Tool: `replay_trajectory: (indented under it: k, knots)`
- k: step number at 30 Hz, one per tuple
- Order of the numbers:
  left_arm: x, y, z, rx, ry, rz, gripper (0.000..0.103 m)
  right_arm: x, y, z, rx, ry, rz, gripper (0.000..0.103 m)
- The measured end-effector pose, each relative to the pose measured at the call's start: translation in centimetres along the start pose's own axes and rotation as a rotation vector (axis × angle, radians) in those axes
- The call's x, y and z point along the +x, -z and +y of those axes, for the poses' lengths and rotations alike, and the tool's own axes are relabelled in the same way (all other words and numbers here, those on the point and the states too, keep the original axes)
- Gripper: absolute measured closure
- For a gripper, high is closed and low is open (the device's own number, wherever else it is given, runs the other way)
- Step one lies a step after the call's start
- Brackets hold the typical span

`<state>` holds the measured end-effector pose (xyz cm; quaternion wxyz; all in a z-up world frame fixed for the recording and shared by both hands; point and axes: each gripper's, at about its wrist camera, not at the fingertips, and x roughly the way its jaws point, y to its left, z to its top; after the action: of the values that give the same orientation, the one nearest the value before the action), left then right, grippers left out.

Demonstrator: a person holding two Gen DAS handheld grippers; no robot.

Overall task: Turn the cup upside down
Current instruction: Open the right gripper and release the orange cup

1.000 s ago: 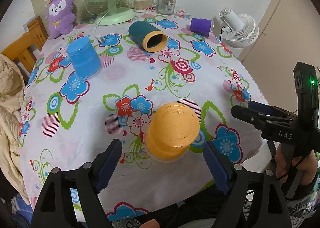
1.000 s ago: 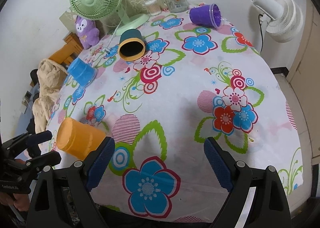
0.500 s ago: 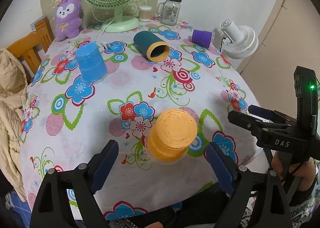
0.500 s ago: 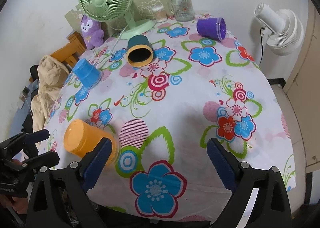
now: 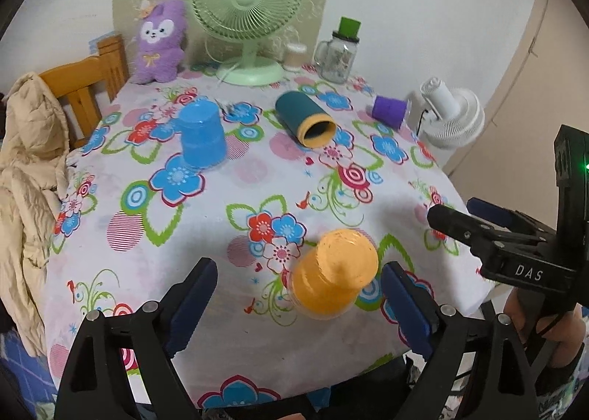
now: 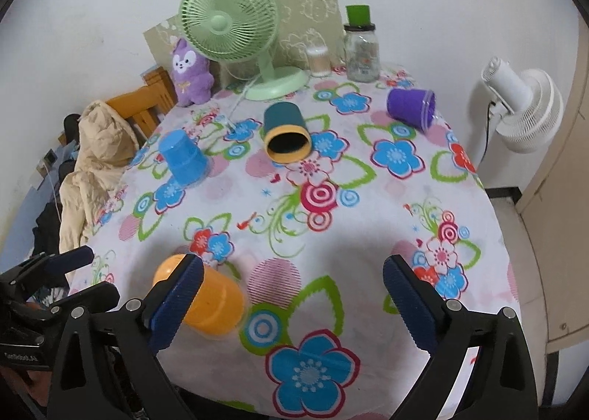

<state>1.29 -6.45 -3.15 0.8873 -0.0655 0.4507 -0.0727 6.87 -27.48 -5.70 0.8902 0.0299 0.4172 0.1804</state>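
Left wrist view: the left gripper point(image 5: 296, 304) is seen drawn back and raised from where it was a second ago, so that more of the floral tablecloth point(image 5: 228, 221) is taken in; its fingers are spread wide and nothing is pinched. The orange cup point(image 5: 333, 282) is left standing mouth-down near the table's front edge, between the two pads but touched by neither, nearer the right-hand one, so the flip is judged done for this cup. The right gripper point(image 6: 292, 304) is likewise held open and empty, with the orange cup just behind its left pad. Farther off, the blue cup point(image 5: 200, 138) is already inverted, while the teal cup point(image 5: 305, 119) and purple cup point(image 5: 390, 111) lie on their sides, presumably yet to be handled.
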Motion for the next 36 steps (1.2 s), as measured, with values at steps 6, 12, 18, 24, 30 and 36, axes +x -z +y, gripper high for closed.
replay_trajectory:
  k: [6, 12, 18, 24, 30, 36]
  knots:
    - [-0.7, -0.1, 0.4, -0.021, -0.005, -0.033, 0.011, -0.7, -0.5, 1.7, -0.043, 0.003, -0.028, 0.004]
    - [-1.7, -0.2, 0.6, -0.029, -0.023, -0.082, 0.011, -1.8, -1.1, 2.5, -0.053, 0.003, -0.065, 0.004]
    - [-2.5, -0.2, 1.0, -0.071, -0.036, -0.150, 0.011, -2.7, -1.5, 3.0, -0.045, 0.000, -0.106, 0.004]
    - [-2.7, -0.2, 0.8, -0.070, -0.073, -0.204, 0.011, -3.6, -2.0, 3.6, -0.037, -0.007, -0.161, 0.004]
    - [-3.4, 0.1, 2.1, -0.111, -0.089, -0.268, 0.011, -4.1, -2.3, 4.6, -0.055, 0.003, -0.191, 0.003]
    - [-4.3, 0.4, 2.8, -0.108, -0.116, -0.338, 0.008, -4.0, -2.3, 6.0, -0.073, 0.003, -0.201, 0.003]
